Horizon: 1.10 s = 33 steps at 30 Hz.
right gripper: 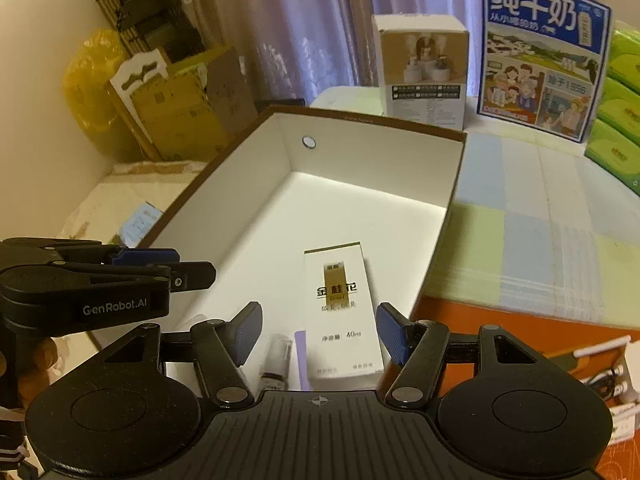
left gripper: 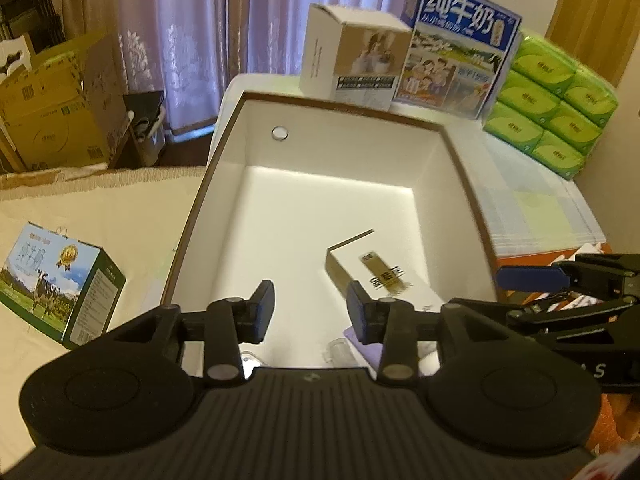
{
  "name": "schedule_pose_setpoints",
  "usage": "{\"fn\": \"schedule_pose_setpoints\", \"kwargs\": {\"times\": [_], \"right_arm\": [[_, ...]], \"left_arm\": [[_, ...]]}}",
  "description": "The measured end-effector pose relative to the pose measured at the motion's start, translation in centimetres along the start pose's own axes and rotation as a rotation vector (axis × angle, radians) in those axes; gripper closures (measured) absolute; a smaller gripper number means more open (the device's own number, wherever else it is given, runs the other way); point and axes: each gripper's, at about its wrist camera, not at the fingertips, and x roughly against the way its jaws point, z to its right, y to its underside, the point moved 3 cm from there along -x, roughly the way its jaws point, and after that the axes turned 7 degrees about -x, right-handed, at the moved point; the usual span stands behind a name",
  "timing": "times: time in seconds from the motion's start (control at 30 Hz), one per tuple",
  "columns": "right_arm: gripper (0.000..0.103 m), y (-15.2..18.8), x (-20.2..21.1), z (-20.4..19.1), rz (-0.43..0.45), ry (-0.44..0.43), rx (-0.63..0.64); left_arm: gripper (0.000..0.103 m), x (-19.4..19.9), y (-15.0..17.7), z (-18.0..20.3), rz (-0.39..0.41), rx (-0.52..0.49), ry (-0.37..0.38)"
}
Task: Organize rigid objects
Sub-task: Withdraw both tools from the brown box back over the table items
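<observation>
Both hand-held grippers, left [left gripper: 310,308] and right [right gripper: 319,334], gape empty over the brown-rimmed white cardboard storage box [right gripper: 456,184] holding the white-and-gold carton [right gripper: 340,312]; deposit looks done, next: fetch another item.

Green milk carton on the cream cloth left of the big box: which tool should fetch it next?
Left, probably. The left tool is open and empty, and the green milk carton lies on its side of the big box. The right tool, also open, hovers over the white carton inside, on the far side.
</observation>
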Motion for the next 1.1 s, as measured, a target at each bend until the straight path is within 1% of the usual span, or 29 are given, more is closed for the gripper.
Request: {"fn": "schedule_pose_setpoints", "kwargs": {"times": [0.27,0.5,0.63,0.83,0.97,1.1], "right_arm": [[0.043,1.9,4.8,0.3,0.058,-0.030,-0.001],[0.043,4.1,8.8,2.8,0.073,-0.025,-0.043],[0.042,5.2,11.1,5.3,0.073,0.004,-0.084],[0.042,6.8,14.6,10.1,0.077,0.062,-0.177],[0.042,7.9,16.4,13.6,0.077,0.103,-0.245],[0.042,9.0,17.9,17.0,0.077,0.144,-0.314]], "left_arm": [[0.064,3.9,0.5,3.7,0.075,-0.009,0.034],[0.064,6.4,1.4,8.6,0.117,-0.033,0.091],[0.064,7.0,1.5,12.3,0.132,-0.068,0.134],[0.064,7.2,1.6,18.1,0.141,-0.128,0.218],[0.064,6.3,2.1,21.7,0.121,-0.174,0.265],[0.063,4.7,2.9,24.5,0.090,-0.218,0.292]]}}
